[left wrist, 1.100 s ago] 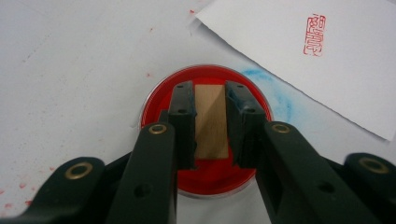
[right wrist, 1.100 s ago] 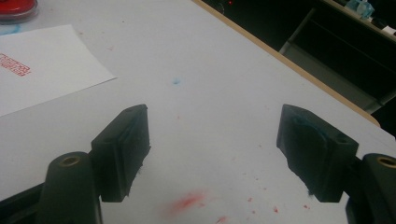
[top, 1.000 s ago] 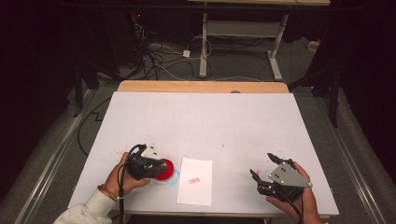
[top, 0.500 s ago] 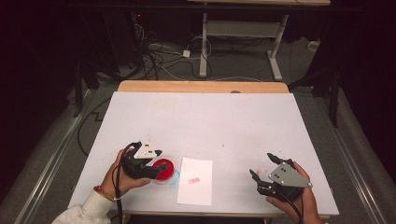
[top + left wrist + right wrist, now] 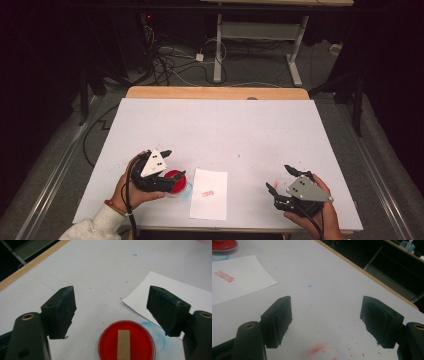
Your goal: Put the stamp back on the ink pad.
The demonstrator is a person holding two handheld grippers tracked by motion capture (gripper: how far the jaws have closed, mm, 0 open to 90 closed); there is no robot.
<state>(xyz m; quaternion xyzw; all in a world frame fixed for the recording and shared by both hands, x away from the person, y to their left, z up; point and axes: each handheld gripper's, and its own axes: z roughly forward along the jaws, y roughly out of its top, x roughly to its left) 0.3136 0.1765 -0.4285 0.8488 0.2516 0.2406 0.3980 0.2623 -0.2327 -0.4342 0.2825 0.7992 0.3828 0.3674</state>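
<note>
1. The left tongs hang released above the red ink pad, near the desk's near-left edge.
2. The stamped paper lies just right of the pad.
3. The right tongs are released, grasping nothing.

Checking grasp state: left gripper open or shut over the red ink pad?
Open. The left gripper has its jaws spread wide, nothing between them; the red ink pad with its wooden stamp sits below.
</note>
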